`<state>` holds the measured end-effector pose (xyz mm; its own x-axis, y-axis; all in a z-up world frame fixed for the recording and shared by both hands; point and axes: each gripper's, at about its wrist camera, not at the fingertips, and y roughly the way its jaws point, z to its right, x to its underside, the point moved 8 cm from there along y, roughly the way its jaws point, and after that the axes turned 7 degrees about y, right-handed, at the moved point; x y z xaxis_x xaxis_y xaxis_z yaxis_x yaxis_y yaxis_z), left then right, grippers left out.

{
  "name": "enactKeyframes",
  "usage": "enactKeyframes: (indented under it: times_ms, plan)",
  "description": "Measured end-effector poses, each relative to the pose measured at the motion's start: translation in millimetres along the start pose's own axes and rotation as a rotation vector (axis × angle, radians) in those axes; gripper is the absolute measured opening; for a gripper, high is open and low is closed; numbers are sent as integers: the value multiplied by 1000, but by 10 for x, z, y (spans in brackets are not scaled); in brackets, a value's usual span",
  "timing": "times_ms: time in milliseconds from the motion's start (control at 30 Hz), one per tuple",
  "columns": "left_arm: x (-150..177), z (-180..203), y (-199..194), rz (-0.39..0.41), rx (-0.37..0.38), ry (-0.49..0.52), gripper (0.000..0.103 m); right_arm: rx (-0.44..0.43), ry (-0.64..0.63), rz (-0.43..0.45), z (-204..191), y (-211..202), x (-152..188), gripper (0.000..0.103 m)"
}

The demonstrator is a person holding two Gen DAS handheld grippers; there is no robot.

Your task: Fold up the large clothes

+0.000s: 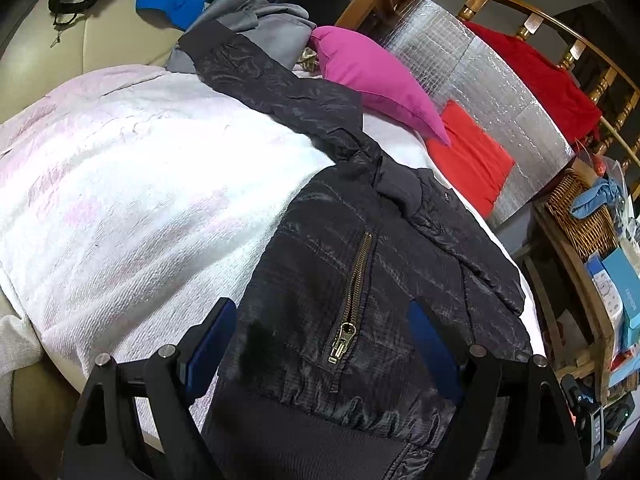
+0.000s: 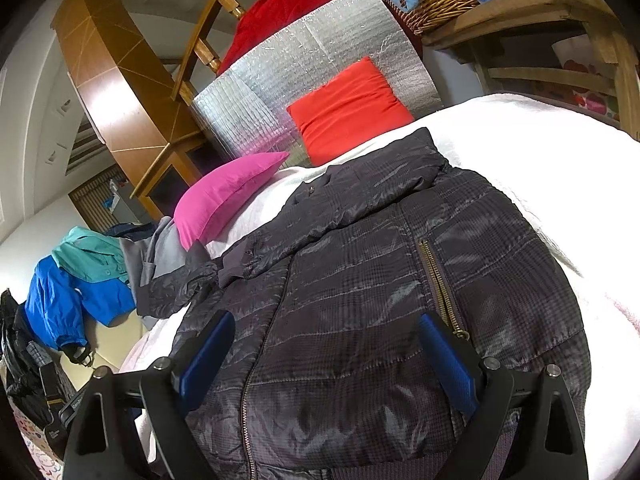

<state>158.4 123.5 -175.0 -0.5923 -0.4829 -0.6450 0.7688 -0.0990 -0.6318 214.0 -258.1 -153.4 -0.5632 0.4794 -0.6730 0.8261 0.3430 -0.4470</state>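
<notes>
A dark checked padded jacket point(image 1: 344, 280) lies front up on a white and pink towel point(image 1: 140, 184) spread over the bed. One sleeve point(image 1: 276, 92) stretches far left toward the pillows. My left gripper point(image 1: 320, 344) is open, its blue pads either side of the hem near the brass pocket zip point(image 1: 352, 300). In the right wrist view the jacket point(image 2: 360, 288) fills the middle. My right gripper point(image 2: 328, 352) is open over its lower front, astride the main zip. Neither holds fabric that I can see.
A pink pillow point(image 1: 376, 80) and an orange pillow point(image 1: 468, 160) lean on a silver foil panel point(image 1: 500, 92) at the headboard. Grey, blue and teal clothes point(image 2: 88, 280) are piled beyond the sleeve. A wicker basket point(image 1: 580, 208) sits on a wooden shelf beside the bed.
</notes>
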Motion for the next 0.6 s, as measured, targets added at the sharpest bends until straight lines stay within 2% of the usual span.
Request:
enactKeyframes:
  times_ms: [600]
  plan:
    - [11, 32, -15, 7, -5, 15, 87, -4, 10, 5, 14, -8, -17, 95]
